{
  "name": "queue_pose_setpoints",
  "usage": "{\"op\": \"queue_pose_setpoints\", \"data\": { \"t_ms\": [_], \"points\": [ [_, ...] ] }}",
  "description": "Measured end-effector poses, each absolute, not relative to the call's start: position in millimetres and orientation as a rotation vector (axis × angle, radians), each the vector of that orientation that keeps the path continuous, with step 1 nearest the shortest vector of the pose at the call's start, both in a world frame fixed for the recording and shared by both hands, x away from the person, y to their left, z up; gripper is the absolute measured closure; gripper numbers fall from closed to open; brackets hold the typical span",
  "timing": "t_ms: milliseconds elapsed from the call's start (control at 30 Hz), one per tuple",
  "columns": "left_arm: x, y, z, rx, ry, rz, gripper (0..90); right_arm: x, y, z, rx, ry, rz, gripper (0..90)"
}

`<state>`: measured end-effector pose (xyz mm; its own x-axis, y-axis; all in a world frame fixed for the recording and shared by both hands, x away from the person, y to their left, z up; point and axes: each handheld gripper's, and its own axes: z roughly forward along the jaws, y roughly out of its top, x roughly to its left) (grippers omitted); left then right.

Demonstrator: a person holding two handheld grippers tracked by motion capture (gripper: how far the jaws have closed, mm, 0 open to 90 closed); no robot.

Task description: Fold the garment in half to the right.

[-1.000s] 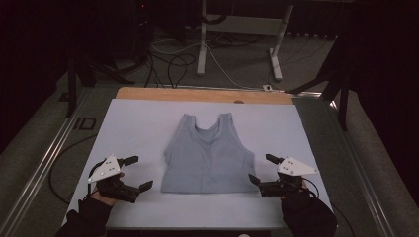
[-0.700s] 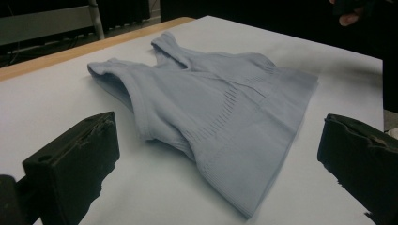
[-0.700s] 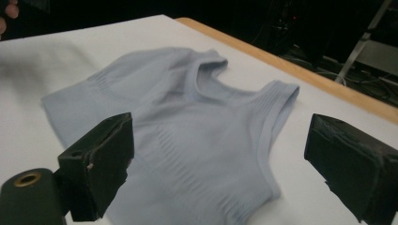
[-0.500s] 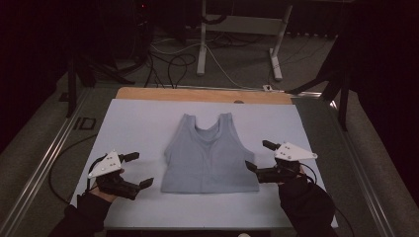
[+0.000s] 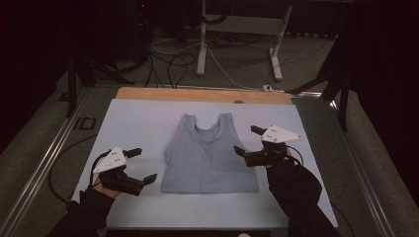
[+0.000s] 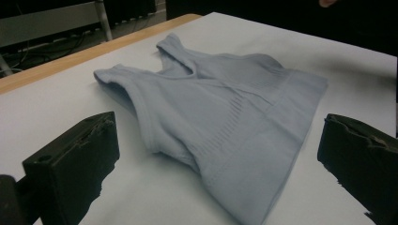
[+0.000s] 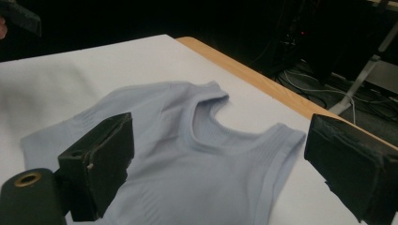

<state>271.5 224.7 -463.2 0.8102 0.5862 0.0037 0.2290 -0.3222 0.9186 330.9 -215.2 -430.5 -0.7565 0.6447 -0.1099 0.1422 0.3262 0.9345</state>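
Observation:
A pale blue sleeveless top (image 5: 210,157) lies flat on the white table cover (image 5: 138,123), straps toward the far edge. My left gripper (image 5: 144,165) rests open just left of the top's lower left corner, nothing between its jaws. In the left gripper view the top (image 6: 220,117) spreads out ahead of the open left gripper (image 6: 220,126). My right gripper (image 5: 245,140) is open at the top's right edge, near the armhole. The right gripper view looks across the neckline and straps of the top (image 7: 206,140), with the right gripper (image 7: 223,125) wide open.
A wooden strip (image 5: 197,94) borders the table's far edge. Beyond it are floor cables (image 5: 168,64) and white stand legs (image 5: 202,44). Metal rails (image 5: 49,158) run along both table sides. Bare cover surrounds the top.
My right gripper has moved forward along the top's right side, from near the hem to the armhole. The left gripper has barely shifted. The top lies as before.

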Motion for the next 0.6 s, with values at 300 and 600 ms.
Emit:
{"op": "queue_pose_setpoints", "data": {
  "t_ms": [300,600],
  "points": [
    [272.0,214.9,-464.1,1.933,0.656,0.425,0.0,351.6,-194.5,-428.7,0.659,2.146,1.434,8.8],
    [274.0,204.8,-473.6,1.956,0.706,0.420,0.0,371.8,-170.5,-431.5,0.635,2.173,1.425,8.8]
  ]
}}
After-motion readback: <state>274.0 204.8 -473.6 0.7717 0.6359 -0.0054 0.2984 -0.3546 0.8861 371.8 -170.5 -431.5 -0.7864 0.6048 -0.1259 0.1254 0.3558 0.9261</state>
